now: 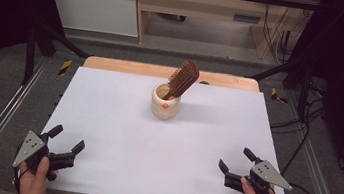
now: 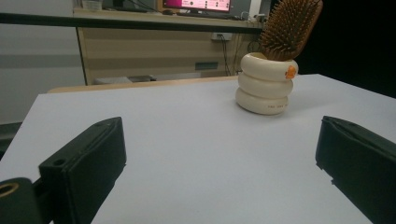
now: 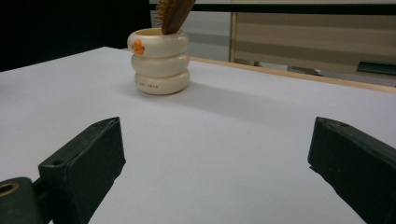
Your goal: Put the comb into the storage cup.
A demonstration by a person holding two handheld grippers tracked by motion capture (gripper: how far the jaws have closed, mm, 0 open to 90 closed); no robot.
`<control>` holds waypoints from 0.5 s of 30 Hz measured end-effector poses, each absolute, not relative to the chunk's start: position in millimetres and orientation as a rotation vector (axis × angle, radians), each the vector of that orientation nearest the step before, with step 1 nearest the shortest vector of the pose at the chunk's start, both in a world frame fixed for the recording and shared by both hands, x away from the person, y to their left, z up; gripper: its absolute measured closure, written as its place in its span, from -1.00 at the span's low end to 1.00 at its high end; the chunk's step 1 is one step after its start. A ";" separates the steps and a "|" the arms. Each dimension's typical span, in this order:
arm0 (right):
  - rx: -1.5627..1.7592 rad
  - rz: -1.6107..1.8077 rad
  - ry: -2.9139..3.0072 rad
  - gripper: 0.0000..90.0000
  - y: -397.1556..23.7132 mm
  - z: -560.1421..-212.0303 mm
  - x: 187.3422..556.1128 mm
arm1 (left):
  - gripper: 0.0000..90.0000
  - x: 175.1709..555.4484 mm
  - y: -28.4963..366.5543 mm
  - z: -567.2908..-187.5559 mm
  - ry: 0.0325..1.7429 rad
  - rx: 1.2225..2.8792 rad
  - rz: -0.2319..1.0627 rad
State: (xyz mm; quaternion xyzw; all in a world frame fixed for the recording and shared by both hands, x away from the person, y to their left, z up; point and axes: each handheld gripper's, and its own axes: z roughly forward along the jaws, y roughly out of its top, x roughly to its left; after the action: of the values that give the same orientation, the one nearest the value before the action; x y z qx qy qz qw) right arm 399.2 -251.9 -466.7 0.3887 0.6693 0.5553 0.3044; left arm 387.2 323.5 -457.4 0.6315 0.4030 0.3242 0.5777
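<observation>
Waiting at the table's (image 1: 121, 120) 7 and 5 o'clock corners, the left gripper (image 1: 66, 142) and right gripper (image 1: 234, 163) are gaping empty, leaving the brush (image 1: 183, 80) untouched, leaning in the cup (image 1: 165, 104) toward 12 o'clock.

The cup (image 2: 266, 84) ahead of the fingers looks like glazed ceramic, cream and slightly glossy. The hairbrush (image 2: 290, 25) in it seems wooden, with a smooth brown back. The fingers (image 2: 88, 161) are matt black plastic. The table (image 1: 119, 135) under them is matt, smooth and white.
</observation>
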 end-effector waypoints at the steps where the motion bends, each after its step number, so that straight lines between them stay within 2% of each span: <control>1: 1.023 1.473 1.784 -0.91 -249.4 -468.5 399.7 | -0.96 386.9 323.3 -457.3 0.939 1.476 0.757; 15: 0.985 1.480 1.821 -0.92 -234.5 -481.6 406.1 | -0.96 386.1 310.5 -458.2 0.845 1.526 0.704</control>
State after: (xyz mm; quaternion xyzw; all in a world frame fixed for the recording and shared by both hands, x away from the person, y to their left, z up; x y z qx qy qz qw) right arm 406.1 -234.5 -481.6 0.3700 0.6839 0.5558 0.2939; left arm 386.1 310.5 -458.2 0.6553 0.3627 0.3026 0.5894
